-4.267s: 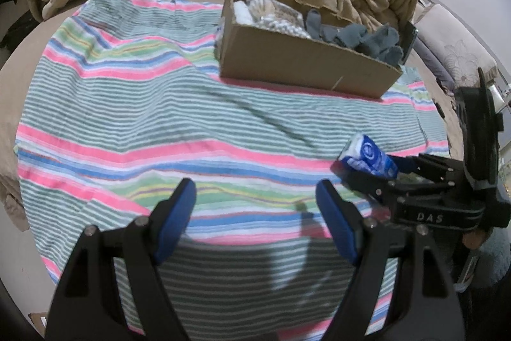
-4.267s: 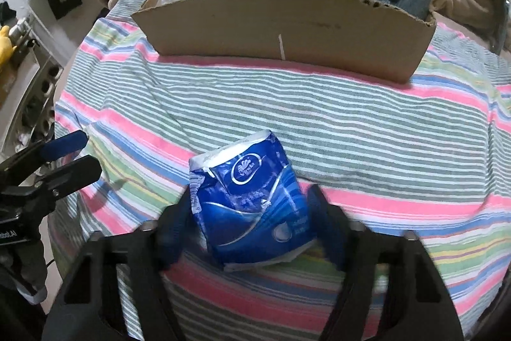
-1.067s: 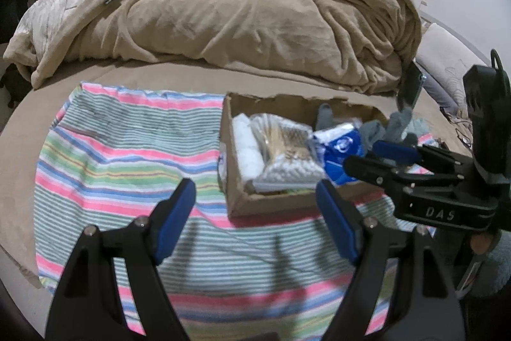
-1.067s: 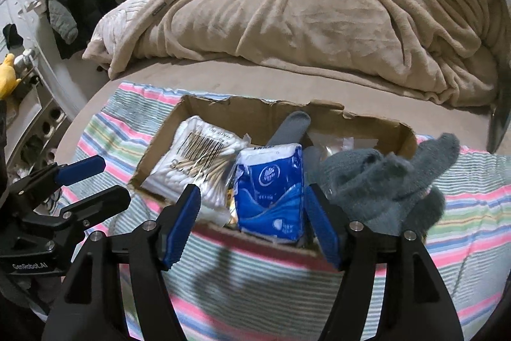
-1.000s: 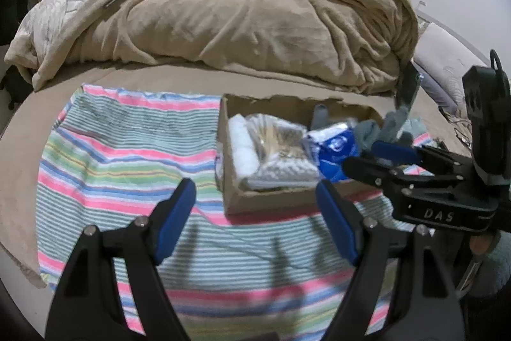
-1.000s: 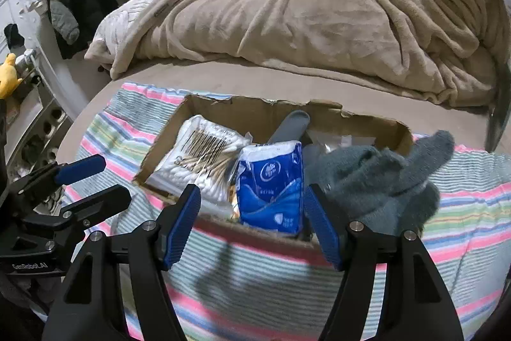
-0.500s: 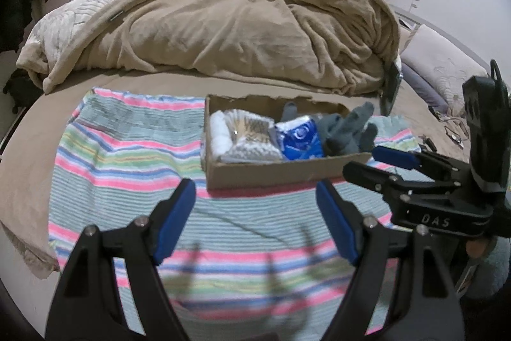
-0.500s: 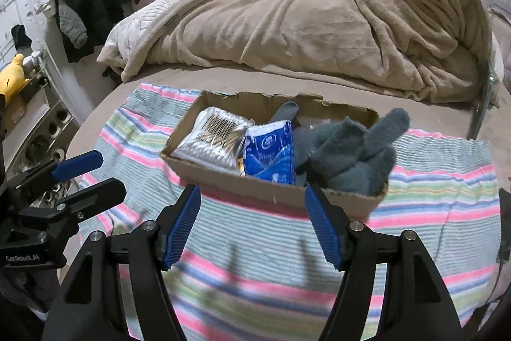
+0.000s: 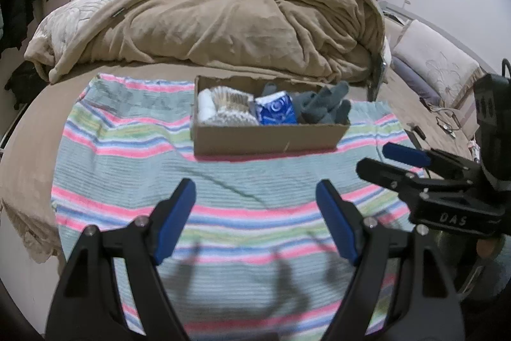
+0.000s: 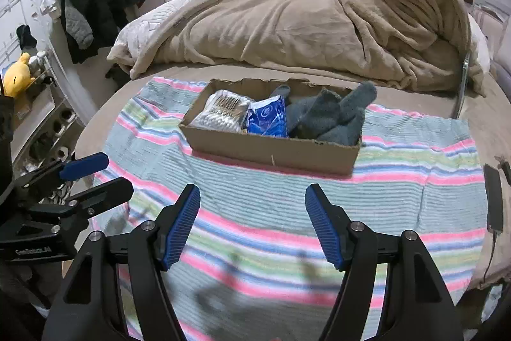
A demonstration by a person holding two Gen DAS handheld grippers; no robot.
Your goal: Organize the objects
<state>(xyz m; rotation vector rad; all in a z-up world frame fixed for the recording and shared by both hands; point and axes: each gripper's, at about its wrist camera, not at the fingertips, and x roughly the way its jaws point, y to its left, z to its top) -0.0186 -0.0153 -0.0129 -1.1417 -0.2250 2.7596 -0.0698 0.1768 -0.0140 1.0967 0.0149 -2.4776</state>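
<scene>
Left wrist view first: the left gripper hangs over the striped towel with its jaws wide and nothing between them. Well ahead sits the cardboard box on the bed, packed left to right with a cotton swab bag, a blue tissue pack and some grey socks. The right gripper pokes in from the right edge, also empty as far as I can see. Big tan blanket bunched up behind the box.

Right wrist view: same deal. Jaws spread wide over the towel, holding nothing. The box is straight ahead, and from here the tissue pack stands on edge, wedged between the swab bag and the socks. The socks ride up over the box's right rim. A phone lies on the bed off to the right, beside the towel.

My read: everything on the towel looks boxed, so this looks like the wrap-up. To do it well, I'd keep both grippers up and clear of the towel so nothing snags, and check that the socks aren't about to flop over the rim. The phone may or may not count as part of the job; can't tell.
</scene>
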